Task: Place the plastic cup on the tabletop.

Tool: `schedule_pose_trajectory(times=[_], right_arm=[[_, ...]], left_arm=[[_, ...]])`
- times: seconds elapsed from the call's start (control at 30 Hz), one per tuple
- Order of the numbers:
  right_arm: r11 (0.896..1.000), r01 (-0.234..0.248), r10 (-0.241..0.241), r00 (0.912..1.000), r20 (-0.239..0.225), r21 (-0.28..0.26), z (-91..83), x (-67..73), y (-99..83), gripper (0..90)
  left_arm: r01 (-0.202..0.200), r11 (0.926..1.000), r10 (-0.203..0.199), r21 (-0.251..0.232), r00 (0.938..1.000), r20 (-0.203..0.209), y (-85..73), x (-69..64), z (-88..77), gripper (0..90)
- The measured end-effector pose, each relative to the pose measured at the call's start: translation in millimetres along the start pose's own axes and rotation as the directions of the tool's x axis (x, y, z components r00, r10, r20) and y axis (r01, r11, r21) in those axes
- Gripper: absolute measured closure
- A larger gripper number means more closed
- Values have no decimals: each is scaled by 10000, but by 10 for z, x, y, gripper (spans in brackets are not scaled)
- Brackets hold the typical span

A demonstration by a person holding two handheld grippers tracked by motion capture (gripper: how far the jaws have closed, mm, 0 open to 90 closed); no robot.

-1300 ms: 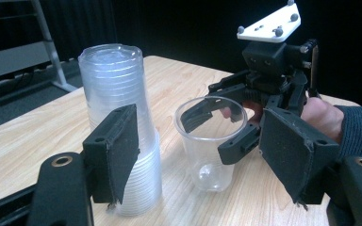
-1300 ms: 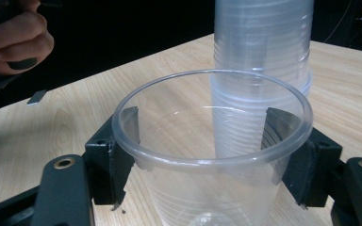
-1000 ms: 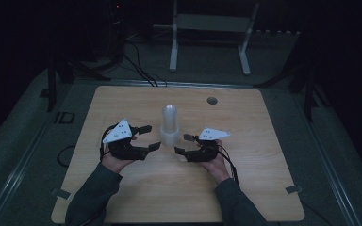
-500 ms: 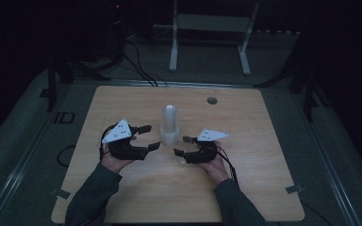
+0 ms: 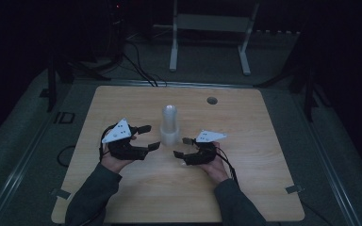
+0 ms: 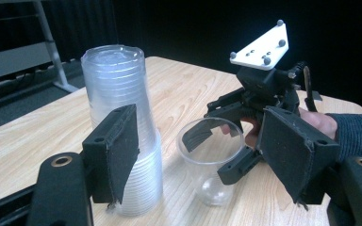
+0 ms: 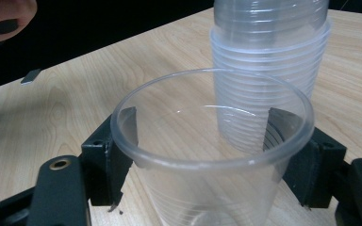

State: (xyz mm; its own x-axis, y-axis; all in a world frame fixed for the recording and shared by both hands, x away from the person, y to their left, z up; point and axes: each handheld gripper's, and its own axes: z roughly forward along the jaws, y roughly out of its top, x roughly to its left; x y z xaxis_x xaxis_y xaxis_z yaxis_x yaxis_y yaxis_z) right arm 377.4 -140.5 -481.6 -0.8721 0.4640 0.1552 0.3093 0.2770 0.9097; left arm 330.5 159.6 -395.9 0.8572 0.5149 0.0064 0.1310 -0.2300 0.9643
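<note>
Right gripper view: we have a cup between opening tongs.
Our right tongs [image 7: 207, 165] flank the cup [image 7: 212, 150], just beside the stack [image 7: 268, 70] on the surface [image 7: 99, 84], pads seemingly apart; left tongs [image 6: 207, 155] gape empty.

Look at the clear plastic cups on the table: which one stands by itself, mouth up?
The single cup between the right gripper jaws. It stands alone, mouth up, beside the stack of cups, whose cups are nested upside down.
</note>
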Motion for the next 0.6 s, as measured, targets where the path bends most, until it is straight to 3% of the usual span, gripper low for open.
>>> schedule_pose_trajectory(times=[0.37, 0.6], right_arm=[[9991, 183, -187, 9998, 109, 386, -42, 55, -3, 162], [9977, 230, -241, 9996, 169, 631, -74, 70, -23, 143]], left_arm=[[21, 10000, -21, -6, 10000, -5, 0, 1, -6, 288], [36, 10000, -36, 3, 10000, 2, -3, 2, -4, 288]])
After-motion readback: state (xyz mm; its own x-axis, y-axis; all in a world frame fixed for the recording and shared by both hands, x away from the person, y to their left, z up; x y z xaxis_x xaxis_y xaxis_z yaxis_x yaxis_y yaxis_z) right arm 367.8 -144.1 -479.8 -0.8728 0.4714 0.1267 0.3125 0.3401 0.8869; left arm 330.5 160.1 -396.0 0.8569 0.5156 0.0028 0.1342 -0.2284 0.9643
